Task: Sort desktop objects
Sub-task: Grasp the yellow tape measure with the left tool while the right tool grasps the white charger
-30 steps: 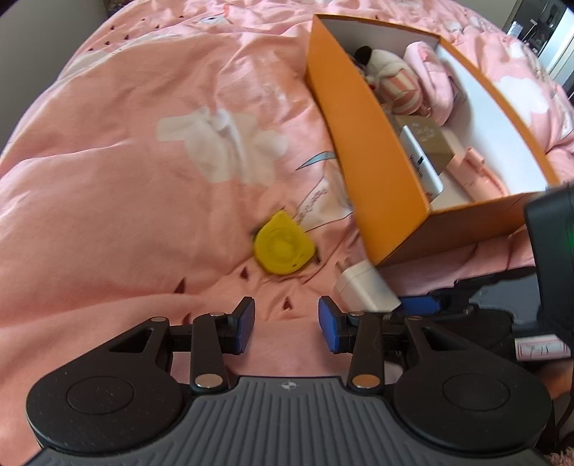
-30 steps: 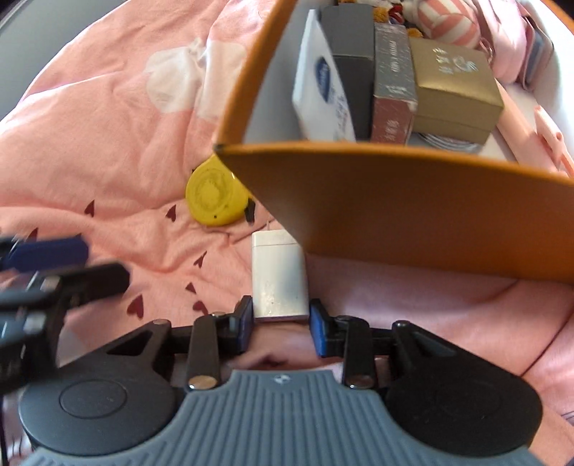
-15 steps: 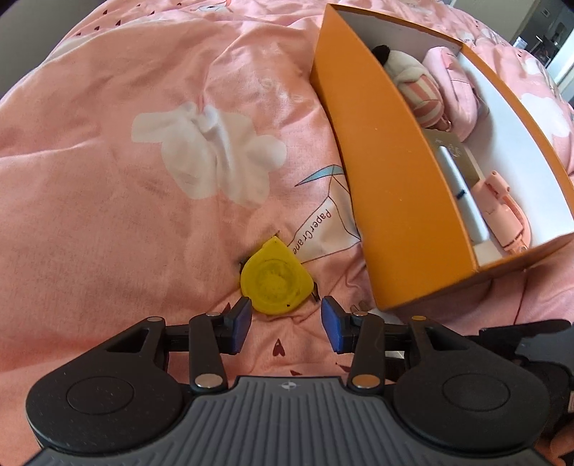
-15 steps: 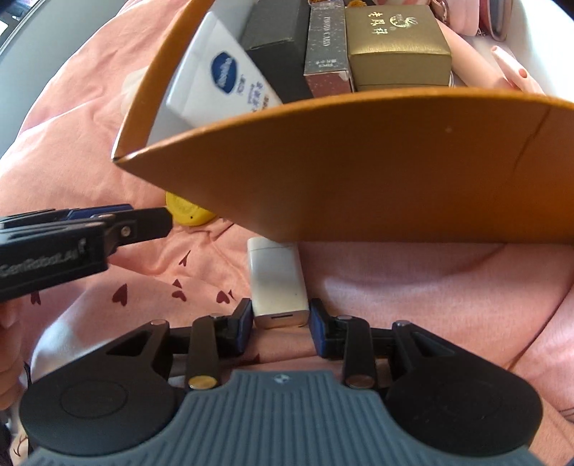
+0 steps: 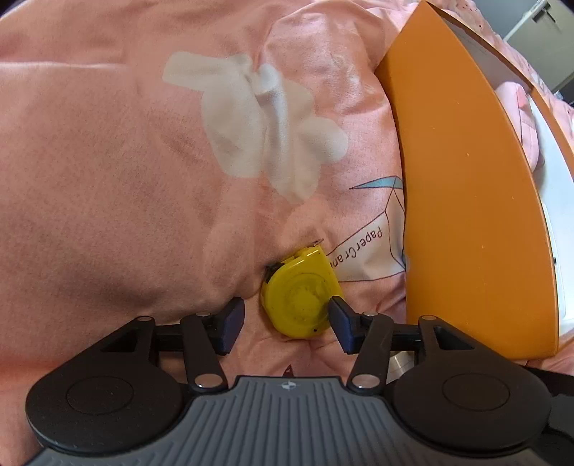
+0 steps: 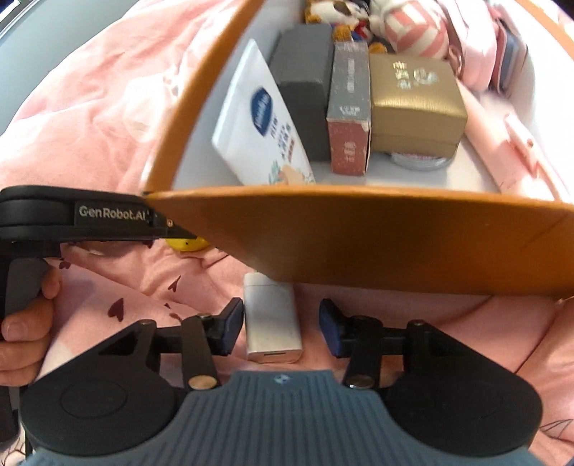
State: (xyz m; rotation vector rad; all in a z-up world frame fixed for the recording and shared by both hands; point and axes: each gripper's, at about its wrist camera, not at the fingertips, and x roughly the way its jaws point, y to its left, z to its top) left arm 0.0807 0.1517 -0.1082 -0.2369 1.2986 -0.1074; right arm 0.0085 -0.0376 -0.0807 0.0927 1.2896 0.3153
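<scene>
A yellow tape measure (image 5: 299,294) lies on the pink bedspread beside the orange box (image 5: 466,200). My left gripper (image 5: 285,324) is open, its jaws on either side of the tape measure, the right pad touching its edge. A white charger (image 6: 271,322) lies on the bedspread in front of the orange box's (image 6: 376,243) near wall. My right gripper (image 6: 281,329) is open around the charger, with a gap on the right side. A sliver of the tape measure (image 6: 186,244) shows under the left gripper's body (image 6: 79,215) in the right wrist view.
The box holds a white pack (image 6: 262,132), a dark case (image 6: 305,75), a grey-red carton (image 6: 349,107), a gold box (image 6: 416,104), a striped plush toy (image 6: 412,32) and pink items (image 6: 502,136). The bedspread (image 5: 107,179) is soft and creased.
My left gripper has moved forward and down until its jaws flank the tape measure. My right gripper has opened wider around the charger and tilted up, showing more of the box's inside.
</scene>
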